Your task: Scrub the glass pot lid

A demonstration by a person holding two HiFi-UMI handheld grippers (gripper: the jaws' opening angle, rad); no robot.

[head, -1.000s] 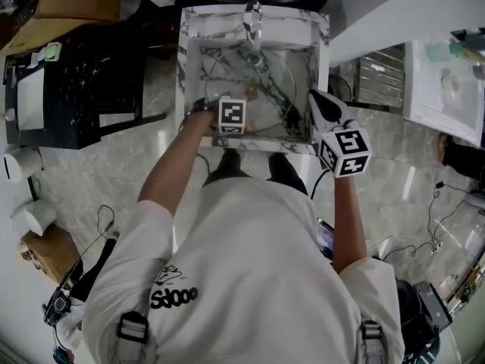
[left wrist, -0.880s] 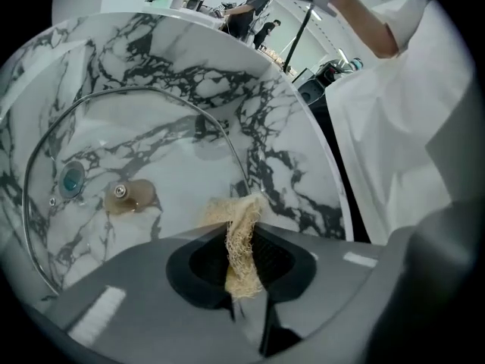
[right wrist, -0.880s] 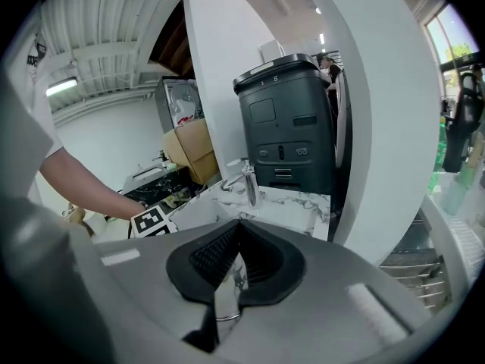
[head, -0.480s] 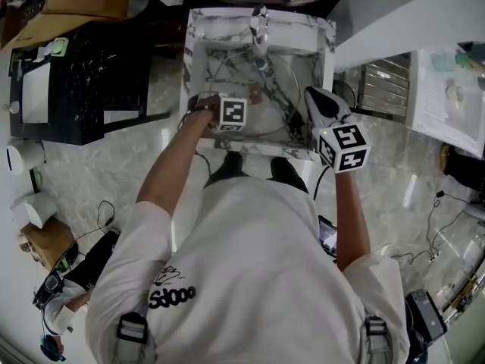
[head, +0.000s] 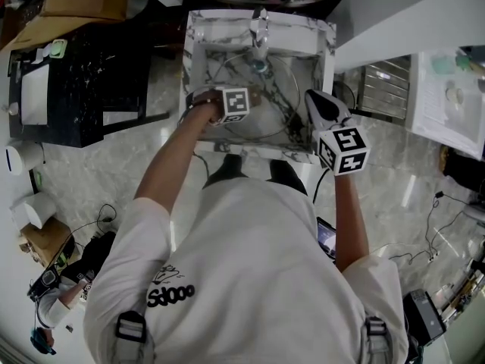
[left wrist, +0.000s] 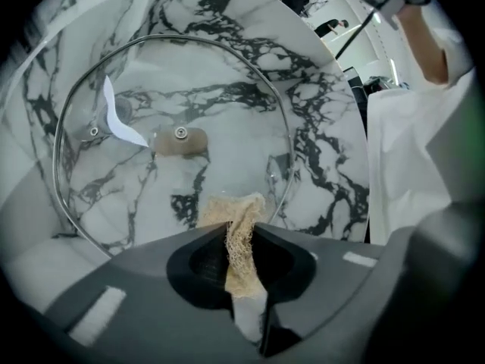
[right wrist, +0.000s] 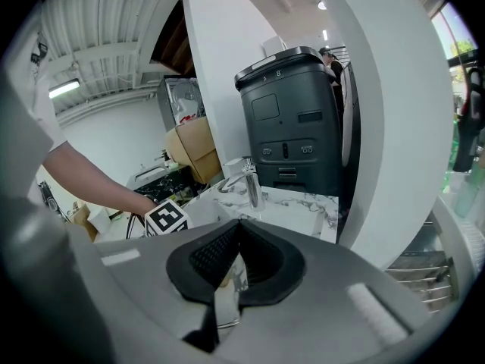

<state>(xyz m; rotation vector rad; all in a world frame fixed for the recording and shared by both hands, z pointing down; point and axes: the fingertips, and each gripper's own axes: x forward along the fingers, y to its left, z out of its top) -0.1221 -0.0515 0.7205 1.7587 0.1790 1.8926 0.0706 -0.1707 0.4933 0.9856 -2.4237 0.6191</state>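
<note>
The left gripper [left wrist: 241,230] was clamped on a beige mesh scrubber [left wrist: 236,211], whose tip lay at the near rim of the glass lid [left wrist: 189,74]. The lid lay in the marble sink [left wrist: 333,165], its handle [left wrist: 180,141] running crosswise in the left gripper view. The right gripper [right wrist: 238,222], jaws together and empty, hovered by the sink's right edge, with the tap [right wrist: 250,182] beyond it

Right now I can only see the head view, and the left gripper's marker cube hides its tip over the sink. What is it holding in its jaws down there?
Observer: The left gripper has its jaws shut on a beige mesh scrubber.
Operator: Is that scrubber at the lid?
Observer: Its tip shows over the glass pot lid, just inside the metal rim; I cannot tell whether it touches.
Operator: And the other gripper?
Observer: The right gripper has its jaws together, nothing between them, and it faces the faucet.
</note>
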